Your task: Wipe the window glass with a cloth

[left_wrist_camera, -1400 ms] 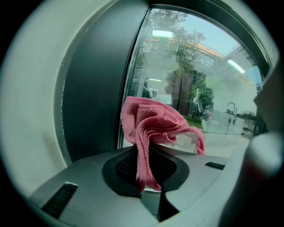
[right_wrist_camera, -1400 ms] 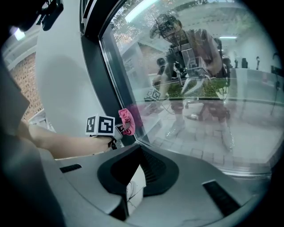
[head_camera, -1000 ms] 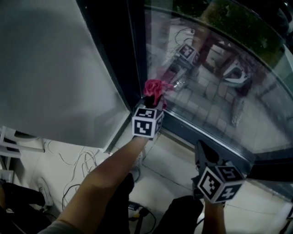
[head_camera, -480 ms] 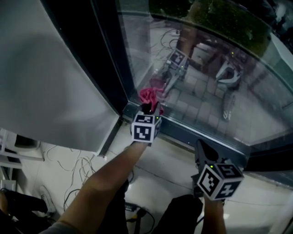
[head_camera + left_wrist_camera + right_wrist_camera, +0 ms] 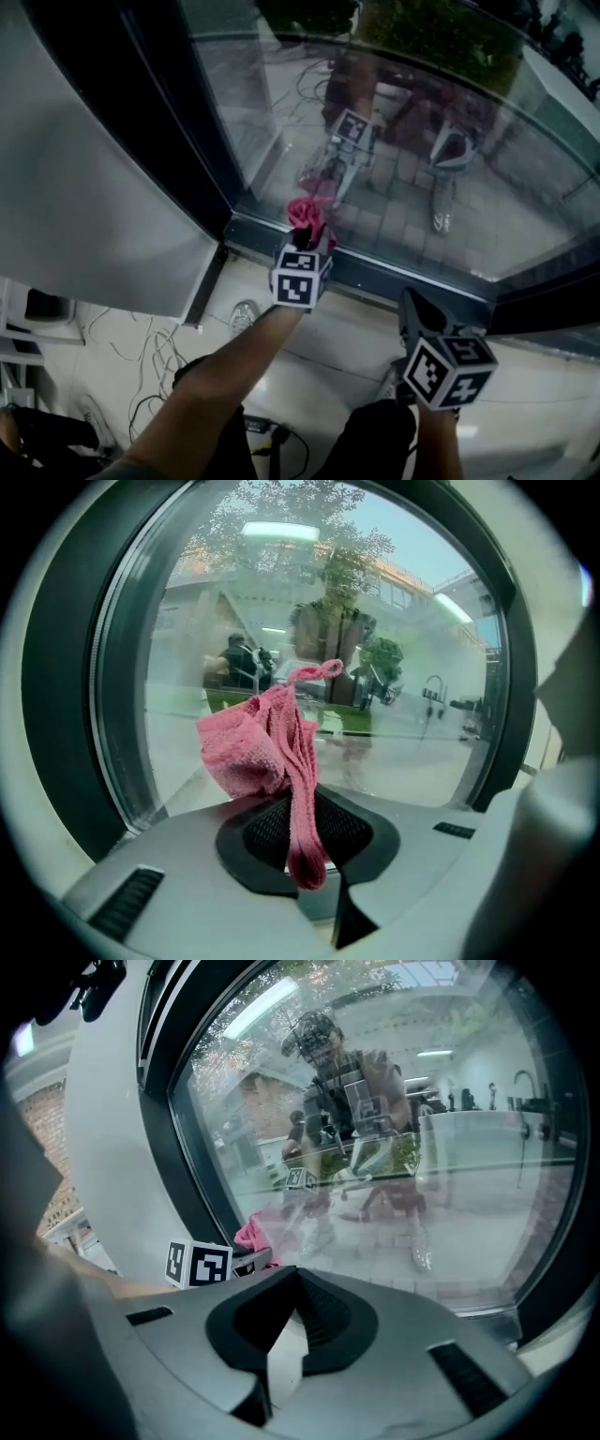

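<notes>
**Pink cloth at the pane's lower left corner**

The window glass (image 5: 450, 169) fills the top and right of your head view, and it reflects you and both grippers. A dark window frame (image 5: 375, 272) runs under it and up its left side. A pale grey wall panel (image 5: 84, 187) stands left of that upright. Below the frame lies a light floor (image 5: 337, 347), with thin cables (image 5: 141, 352) trailing over it at the left.

Your left gripper (image 5: 309, 232) reaches out at the end of your bare forearm to the bottom rail of the frame. It points at the lower left corner of the pane. Its jaws are clamped on the pink cloth (image 5: 305, 212). In the left gripper view one strip of the cloth (image 5: 267, 747) hangs down between the jaws, and the rest bunches above their tips, right in front of the glass. Whether the bunch actually touches the glass can't be told.

Your right gripper (image 5: 419, 314) hangs lower and to the right, over the floor and well apart from the cloth. In the right gripper view its jaws meet at the tips with nothing between them.
</notes>
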Demonstrator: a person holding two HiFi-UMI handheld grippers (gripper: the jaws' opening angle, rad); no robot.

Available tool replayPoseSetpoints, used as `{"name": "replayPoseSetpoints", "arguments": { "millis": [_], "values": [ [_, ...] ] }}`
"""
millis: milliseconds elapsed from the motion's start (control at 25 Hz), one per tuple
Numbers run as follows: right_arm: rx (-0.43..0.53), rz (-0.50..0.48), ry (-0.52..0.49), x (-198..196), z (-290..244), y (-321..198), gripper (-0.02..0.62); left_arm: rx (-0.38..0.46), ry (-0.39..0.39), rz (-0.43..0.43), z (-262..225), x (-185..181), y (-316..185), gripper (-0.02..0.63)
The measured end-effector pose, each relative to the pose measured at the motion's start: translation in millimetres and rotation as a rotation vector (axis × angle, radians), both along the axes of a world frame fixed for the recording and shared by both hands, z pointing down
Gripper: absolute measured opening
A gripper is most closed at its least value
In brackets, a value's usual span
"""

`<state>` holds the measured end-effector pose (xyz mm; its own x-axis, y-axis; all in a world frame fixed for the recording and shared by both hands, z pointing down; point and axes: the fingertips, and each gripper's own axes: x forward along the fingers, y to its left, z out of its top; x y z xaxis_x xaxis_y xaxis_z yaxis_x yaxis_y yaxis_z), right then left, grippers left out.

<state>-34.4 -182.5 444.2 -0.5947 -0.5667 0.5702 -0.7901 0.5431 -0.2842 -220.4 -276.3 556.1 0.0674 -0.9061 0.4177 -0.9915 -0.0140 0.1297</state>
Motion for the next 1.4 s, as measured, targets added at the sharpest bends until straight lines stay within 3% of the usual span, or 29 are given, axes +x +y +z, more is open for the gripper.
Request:
{"name": "replayPoseSetpoints", "arguments": {
  "millis": [480,1400],
  "values": [
    [0.002,0.109,0.014,81.8,1.3,-7.7,-0.008,-0.032,-0.014,0.109,10.0,93.3,-9.3,0.052],
    [-0.017,0.329,0.013,243.6,8.9,12.9,-0.008,-0.057,0.008,0.350,13.4,309.2,-18.2,0.052]
  ]
}}
